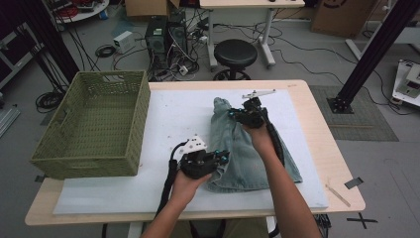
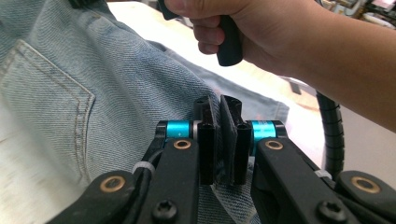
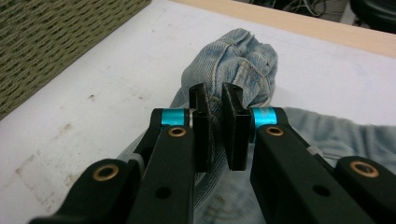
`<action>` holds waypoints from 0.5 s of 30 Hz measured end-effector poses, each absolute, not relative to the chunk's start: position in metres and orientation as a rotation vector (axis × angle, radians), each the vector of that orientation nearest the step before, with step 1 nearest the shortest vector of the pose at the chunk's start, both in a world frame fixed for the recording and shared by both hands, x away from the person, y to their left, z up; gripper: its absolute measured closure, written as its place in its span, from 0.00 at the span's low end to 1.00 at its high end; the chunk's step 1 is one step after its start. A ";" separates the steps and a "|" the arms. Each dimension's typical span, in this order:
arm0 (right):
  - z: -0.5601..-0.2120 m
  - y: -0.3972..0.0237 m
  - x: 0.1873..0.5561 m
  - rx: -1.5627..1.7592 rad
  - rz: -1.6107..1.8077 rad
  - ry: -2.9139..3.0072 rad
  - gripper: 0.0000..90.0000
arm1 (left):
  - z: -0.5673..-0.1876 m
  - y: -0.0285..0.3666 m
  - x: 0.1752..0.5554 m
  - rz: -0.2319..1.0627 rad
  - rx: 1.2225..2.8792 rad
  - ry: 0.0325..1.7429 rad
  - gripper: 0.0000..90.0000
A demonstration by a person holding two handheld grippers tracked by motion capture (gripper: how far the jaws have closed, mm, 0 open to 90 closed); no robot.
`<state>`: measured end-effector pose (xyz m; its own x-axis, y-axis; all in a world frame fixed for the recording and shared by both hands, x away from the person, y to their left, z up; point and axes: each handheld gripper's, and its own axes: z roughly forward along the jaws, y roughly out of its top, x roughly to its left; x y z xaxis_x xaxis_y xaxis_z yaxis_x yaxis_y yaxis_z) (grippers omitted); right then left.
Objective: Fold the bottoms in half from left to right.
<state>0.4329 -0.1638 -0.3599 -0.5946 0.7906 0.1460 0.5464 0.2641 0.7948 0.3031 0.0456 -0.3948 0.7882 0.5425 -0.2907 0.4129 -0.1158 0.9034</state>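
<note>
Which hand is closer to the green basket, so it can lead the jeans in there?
Left. The left gripper, shut on the light blue denim jeans, sits nearer the green woven basket; the right gripper pinches farther away.

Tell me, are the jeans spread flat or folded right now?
Folded. The jeans lie doubled into a narrow strip on the white mat, bunched at the far end; both grippers pinch denim.
</note>
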 end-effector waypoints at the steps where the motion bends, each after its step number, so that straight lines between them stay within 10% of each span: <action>1: -0.359 -0.167 0.432 1.241 1.240 2.256 0.94 | -0.394 0.041 0.305 0.117 1.739 0.735 0.95; 15: -0.363 -0.222 0.430 1.336 1.164 2.187 0.94 | -0.394 -0.013 0.318 0.055 1.767 0.691 0.94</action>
<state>0.4296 -0.2215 -0.3635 -0.5083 0.8510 0.1325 0.5852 0.2284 0.7781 0.3178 -0.0131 -0.3940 0.8236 0.4756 -0.3091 0.4205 -0.1462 0.8954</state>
